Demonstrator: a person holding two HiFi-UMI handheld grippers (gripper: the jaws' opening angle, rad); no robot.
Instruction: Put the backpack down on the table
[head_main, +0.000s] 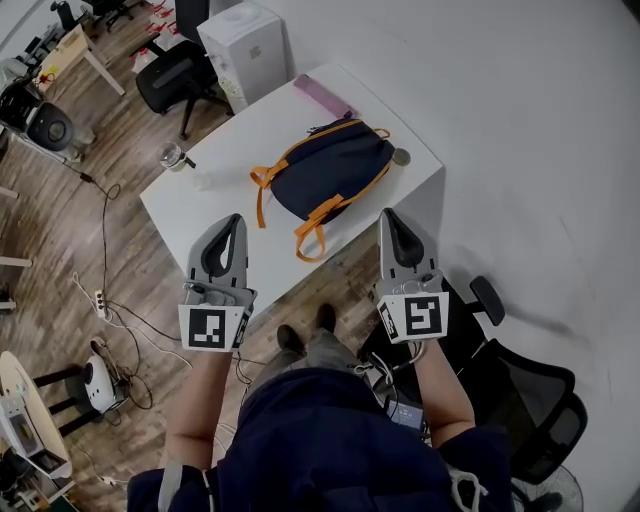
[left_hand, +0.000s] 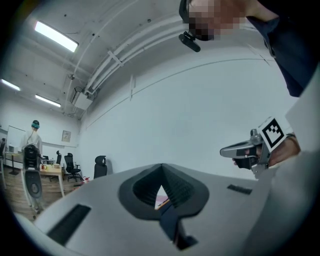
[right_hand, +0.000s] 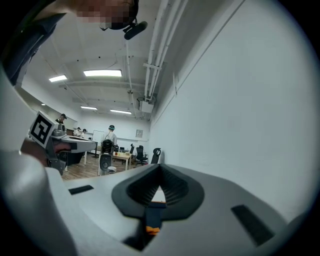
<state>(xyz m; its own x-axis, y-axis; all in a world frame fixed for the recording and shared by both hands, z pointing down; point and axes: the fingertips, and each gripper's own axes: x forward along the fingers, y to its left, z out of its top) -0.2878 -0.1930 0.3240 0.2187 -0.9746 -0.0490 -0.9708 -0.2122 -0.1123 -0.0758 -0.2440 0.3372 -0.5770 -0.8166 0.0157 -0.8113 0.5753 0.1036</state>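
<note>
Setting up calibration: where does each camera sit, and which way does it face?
Head view: on the head, steeply down at backpack on table; forearms, left gripper, right gripper, feet show.
Left gripper view: on that gripper, level toward wall; own shut jaws, right gripper show.
Right gripper view: likewise, along the wall; shut jaws, left gripper show.
Shared: both gripper views see the wall.

Left half of the table is wide open, bare from the glass at the left corner across to the backpack. The right half is taken up by the backpack, with its orange straps trailing toward the near edge. A purple thing lies along the far edge, and a small round thing sits just right of the backpack. The wall hugs the table's right side. A chair stands off the near-right corner.
</note>
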